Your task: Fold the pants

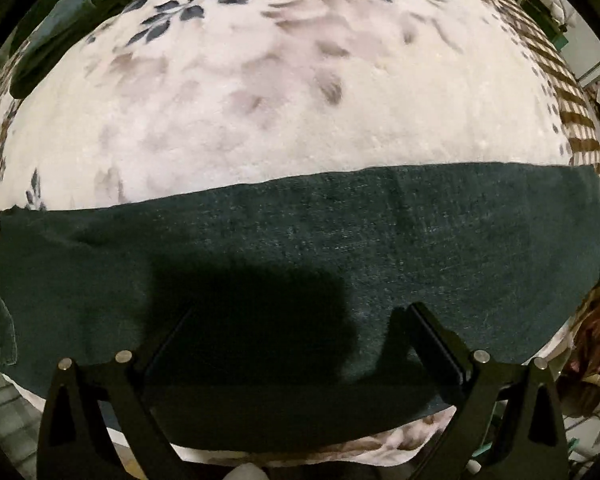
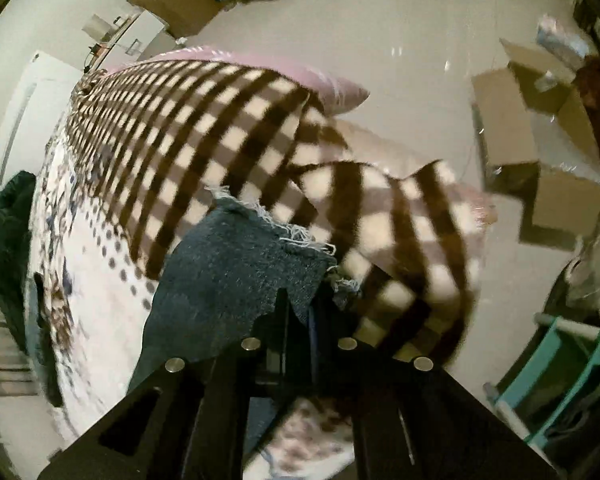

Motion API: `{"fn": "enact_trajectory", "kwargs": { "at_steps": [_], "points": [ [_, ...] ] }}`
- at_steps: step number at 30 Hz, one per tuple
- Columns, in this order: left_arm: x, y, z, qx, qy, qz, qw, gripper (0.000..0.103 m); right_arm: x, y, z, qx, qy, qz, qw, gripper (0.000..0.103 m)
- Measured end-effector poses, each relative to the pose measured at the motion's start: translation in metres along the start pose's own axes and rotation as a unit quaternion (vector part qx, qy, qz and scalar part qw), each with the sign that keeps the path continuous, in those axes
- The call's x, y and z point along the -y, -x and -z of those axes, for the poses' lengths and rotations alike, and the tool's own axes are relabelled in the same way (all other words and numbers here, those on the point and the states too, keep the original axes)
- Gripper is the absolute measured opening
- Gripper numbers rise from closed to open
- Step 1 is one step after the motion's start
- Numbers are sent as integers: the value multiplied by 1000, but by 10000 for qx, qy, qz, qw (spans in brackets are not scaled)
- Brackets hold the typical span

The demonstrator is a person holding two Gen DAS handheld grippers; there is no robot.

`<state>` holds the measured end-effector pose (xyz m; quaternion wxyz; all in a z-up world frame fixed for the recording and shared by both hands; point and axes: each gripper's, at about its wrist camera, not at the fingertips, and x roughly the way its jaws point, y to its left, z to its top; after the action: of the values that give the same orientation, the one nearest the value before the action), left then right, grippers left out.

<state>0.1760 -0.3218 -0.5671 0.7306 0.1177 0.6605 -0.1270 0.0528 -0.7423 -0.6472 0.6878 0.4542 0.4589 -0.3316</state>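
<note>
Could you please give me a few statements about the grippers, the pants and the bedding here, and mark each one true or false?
1. The left gripper stands open above the dark pants. True.
2. The right gripper is open and holds nothing. False: it is shut on the frayed hem of the pants.
3. The pants lie on a floral blanket. True.
4. The blanket border is plain white. False: it is checked brown and cream.
5. Cardboard boxes stand on the floor. True.
</note>
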Motion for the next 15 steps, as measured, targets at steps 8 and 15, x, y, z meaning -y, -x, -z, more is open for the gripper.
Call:
{"fn": "enact_trajectory", "kwargs": {
  "at_steps": [8, 15],
  "points": [
    [-2, -21, -10, -180, -4, -60, 9998, 103, 42, 1, 8, -492, -773, -563, 9942, 55],
    [-11, -32, -21, -25, 154, 221, 9996, 103, 66, -19, 19, -699, -940, -1603, 9801, 72]
  ]
}}
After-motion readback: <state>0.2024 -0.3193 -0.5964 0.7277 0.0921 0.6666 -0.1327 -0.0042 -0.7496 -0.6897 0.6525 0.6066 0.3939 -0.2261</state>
